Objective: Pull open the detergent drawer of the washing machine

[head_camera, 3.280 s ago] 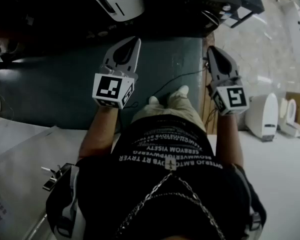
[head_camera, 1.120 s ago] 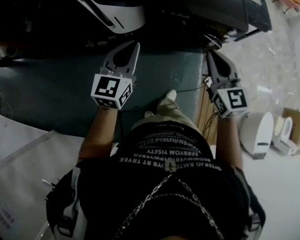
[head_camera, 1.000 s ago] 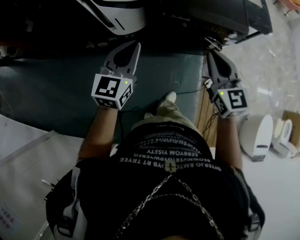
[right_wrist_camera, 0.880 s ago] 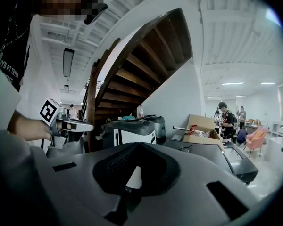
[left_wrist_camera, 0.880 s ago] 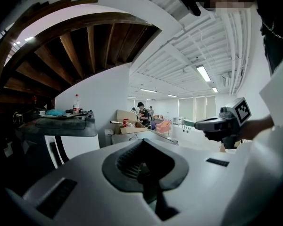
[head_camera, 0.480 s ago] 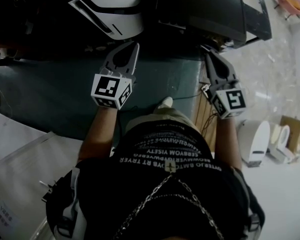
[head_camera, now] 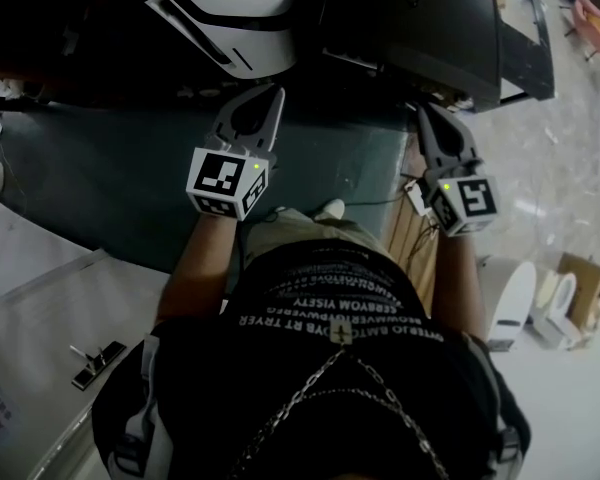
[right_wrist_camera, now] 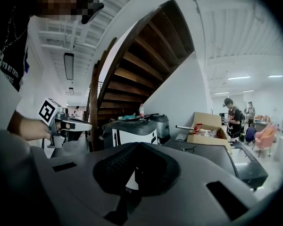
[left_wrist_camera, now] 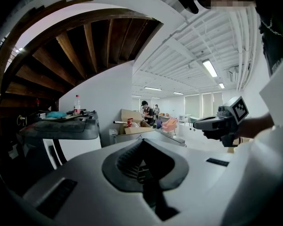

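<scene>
The washing machine (head_camera: 230,13) stands ahead at the top of the head view, white-fronted with a dark stripe and a grey top. It also shows in the left gripper view (left_wrist_camera: 66,133) and the right gripper view (right_wrist_camera: 132,128). I cannot make out its detergent drawer. My left gripper (head_camera: 272,94) is held out short of the machine, shut and empty; its tips meet in its own view (left_wrist_camera: 142,141). My right gripper (head_camera: 426,110) hangs further right, in front of a black appliance, also shut and empty (right_wrist_camera: 137,144). Neither touches anything.
A black appliance (head_camera: 420,23) sits right of the washer, with a cardboard box (right_wrist_camera: 210,126) behind it. A dark green mat (head_camera: 100,178) covers the floor below. White fixtures (head_camera: 505,298) stand at the right. A wooden staircase (right_wrist_camera: 146,55) rises overhead; people (right_wrist_camera: 233,117) stand far back.
Both grippers have drifted forward with the person's step, and the washing machine and black appliance now sit nearer. Both stay shut.
</scene>
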